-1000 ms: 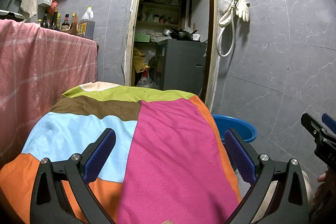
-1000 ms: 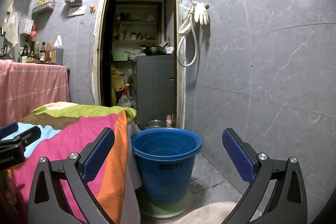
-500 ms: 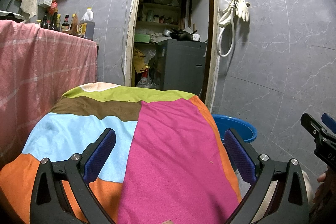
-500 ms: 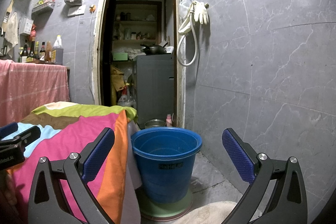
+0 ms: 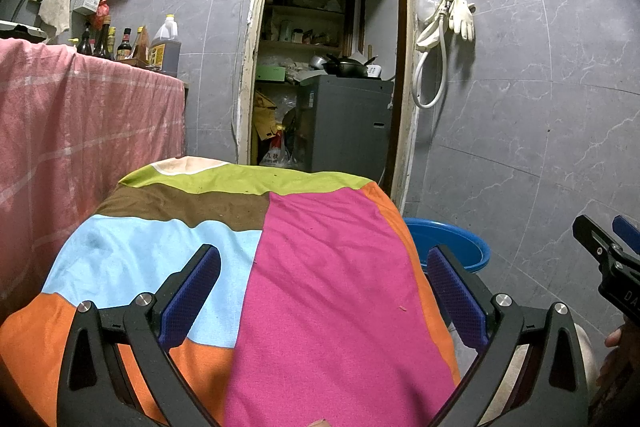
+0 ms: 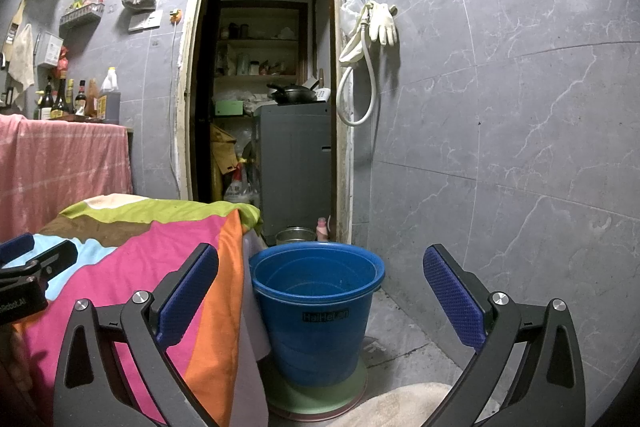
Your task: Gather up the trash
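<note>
Hovering over the patchwork tablecloth [image 5: 320, 267], my left gripper [image 5: 324, 291] has its blue-padded jaws spread wide with nothing between them. My right gripper [image 6: 320, 291] is just as wide apart and empty, aimed at the blue bucket [image 6: 316, 311] that stands on a green disc [image 6: 320, 397] on the floor, just beside the table's draped edge. A tiny reddish scrap [image 5: 401, 307] lies on the pink panel of the cloth, near my left gripper's right pad.
</note>
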Tool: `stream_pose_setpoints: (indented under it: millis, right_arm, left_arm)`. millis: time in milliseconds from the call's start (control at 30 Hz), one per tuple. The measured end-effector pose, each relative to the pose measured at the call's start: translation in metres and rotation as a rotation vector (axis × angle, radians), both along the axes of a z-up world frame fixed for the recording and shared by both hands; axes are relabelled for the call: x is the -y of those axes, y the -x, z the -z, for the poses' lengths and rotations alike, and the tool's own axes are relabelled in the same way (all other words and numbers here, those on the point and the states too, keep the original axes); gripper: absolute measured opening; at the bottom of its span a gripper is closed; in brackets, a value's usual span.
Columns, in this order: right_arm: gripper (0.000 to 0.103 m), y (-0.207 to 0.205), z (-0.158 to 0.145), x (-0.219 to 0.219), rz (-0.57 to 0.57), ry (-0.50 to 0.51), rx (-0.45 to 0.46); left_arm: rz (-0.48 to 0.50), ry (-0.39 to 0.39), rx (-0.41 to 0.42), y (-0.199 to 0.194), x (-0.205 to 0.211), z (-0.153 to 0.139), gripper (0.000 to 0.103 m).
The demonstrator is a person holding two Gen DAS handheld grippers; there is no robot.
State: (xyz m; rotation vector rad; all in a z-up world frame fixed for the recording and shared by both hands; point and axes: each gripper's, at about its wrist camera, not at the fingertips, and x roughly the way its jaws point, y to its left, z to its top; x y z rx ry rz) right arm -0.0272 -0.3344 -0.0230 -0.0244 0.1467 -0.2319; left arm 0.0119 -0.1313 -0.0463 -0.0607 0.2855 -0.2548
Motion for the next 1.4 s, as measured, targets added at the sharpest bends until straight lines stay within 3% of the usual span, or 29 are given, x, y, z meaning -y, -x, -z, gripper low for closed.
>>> stream_pose_setpoints:
  millis: [1400]
  right_arm:
    - [0.103,0.0000,0.0002,-0.0005,0.001,-0.003,-0.001]
  left_arm:
    - [-0.032,-0.004,0.002,-0.0007,-0.0067,-0.0030,0.101]
